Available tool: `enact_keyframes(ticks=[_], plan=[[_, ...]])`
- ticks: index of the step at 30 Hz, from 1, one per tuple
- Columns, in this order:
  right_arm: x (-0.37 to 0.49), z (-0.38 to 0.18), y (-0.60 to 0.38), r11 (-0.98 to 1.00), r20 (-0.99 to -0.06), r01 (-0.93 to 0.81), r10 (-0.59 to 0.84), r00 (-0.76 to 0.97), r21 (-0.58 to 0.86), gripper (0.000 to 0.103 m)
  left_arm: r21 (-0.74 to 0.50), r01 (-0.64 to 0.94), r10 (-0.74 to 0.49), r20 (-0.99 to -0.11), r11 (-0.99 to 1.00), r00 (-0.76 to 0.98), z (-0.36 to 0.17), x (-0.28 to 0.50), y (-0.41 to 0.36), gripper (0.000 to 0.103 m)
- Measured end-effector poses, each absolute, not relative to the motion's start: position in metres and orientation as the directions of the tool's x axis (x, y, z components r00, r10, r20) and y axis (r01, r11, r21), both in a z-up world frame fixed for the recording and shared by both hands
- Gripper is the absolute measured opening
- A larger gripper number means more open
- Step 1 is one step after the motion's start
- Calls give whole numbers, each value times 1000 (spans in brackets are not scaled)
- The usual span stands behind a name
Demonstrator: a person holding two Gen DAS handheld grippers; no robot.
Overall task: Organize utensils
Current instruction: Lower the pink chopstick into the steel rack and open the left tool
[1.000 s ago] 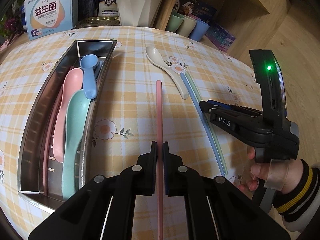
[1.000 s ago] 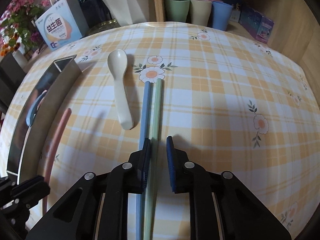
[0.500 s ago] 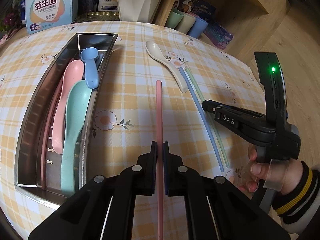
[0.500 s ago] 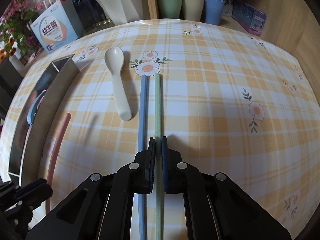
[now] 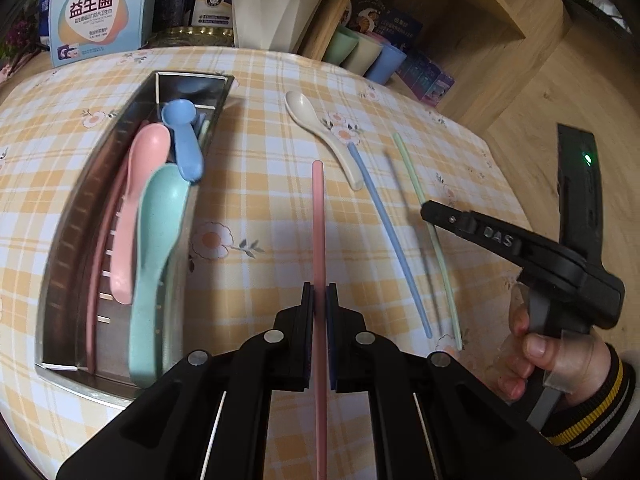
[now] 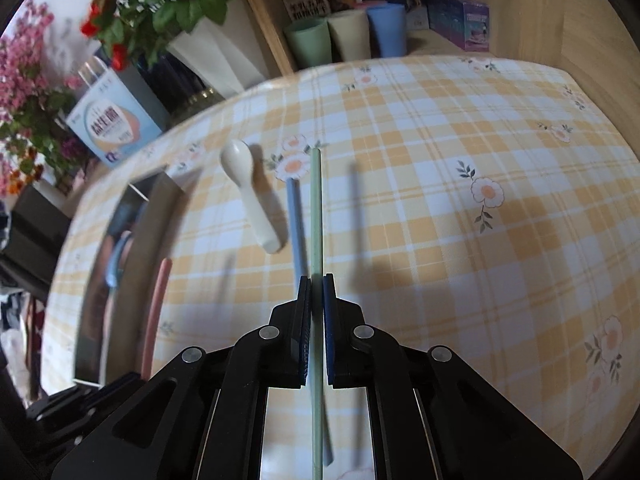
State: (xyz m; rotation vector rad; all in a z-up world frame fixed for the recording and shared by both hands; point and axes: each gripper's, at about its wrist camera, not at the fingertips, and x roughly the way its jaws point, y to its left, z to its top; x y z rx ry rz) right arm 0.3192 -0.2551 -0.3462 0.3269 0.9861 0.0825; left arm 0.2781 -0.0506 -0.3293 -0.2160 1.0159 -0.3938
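Table with yellow plaid floral cloth carries everything. Long steel tray sits on its left side, running away from the left camera; inside: mint spoon nearest, pink spoon beside it, blue spoon toward the far end, plus a pink chopstick along the tray's left wall. On the cloth right of the tray: cream spoon, bowl pointing far, handle end touching or just beside the top of the blue chopstick. Left claw pressed together on a second pink chopstick, which runs straight out between the pads; can't tell whether its far end is resting on the cloth. Right claw pinching the green chopstick, pads tight on it. In the right wrist view the green stick crosses over the blue chopstick near the claw, and a separate shadow lies on the cloth to its right, so it looks lifted off the table. From the left wrist view the green chopstick lies angled to the right of the blue one, with the right claw at about mid-length. Right hand wraps the handle, striped cuff at the wrist. Background past the table edge: white planter, printed box, three cups on a wooden shelf.
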Motion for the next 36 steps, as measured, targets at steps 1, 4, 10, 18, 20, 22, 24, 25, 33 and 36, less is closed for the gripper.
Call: enact_keyframes(ticks=[1, 4, 10, 18, 20, 22, 24, 25, 33, 36], plan=[[317, -344, -255, 945, -800, 75, 225, 557, 318, 6, -358, 215, -418, -777, 909, 470, -326, 278, -47, 6], [314, -335, -253, 938, -785, 62, 247, 568, 340, 6, -371, 198, -419, -762, 907, 494, -314, 279, -33, 6], [311, -322, -251, 930, -755, 37, 274, 595, 366, 6, -361, 140, -378, -761, 922, 527, -296, 289, 10, 6], [310, -318, -254, 919, -737, 32, 294, 609, 393, 6, -250, 87, -260, -834, 964, 487, -305, 344, 40, 6], [310, -320, -256, 919, -739, 37, 291, 607, 393, 6, -222, 96, -240, -845, 970, 478, -309, 354, 39, 6], [311, -322, -260, 918, -741, 48, 287, 607, 394, 6, -197, 89, -216, -857, 976, 468, -314, 362, 39, 6], [311, -324, -263, 917, -743, 56, 284, 606, 395, 6, -174, 83, -193, -864, 981, 465, -317, 368, 38, 6], [311, -325, -265, 916, -744, 59, 282, 605, 396, 6, -165, 80, -183, -868, 983, 462, -320, 371, 39, 6], [310, -329, -268, 910, -749, 70, 290, 595, 408, 6, -115, 55, -127, -889, 992, 441, -332, 379, 39, 6], [310, -329, -267, 908, -749, 68, 297, 592, 414, 6, -112, 73, -133, -892, 991, 432, -333, 378, 37, 7]])
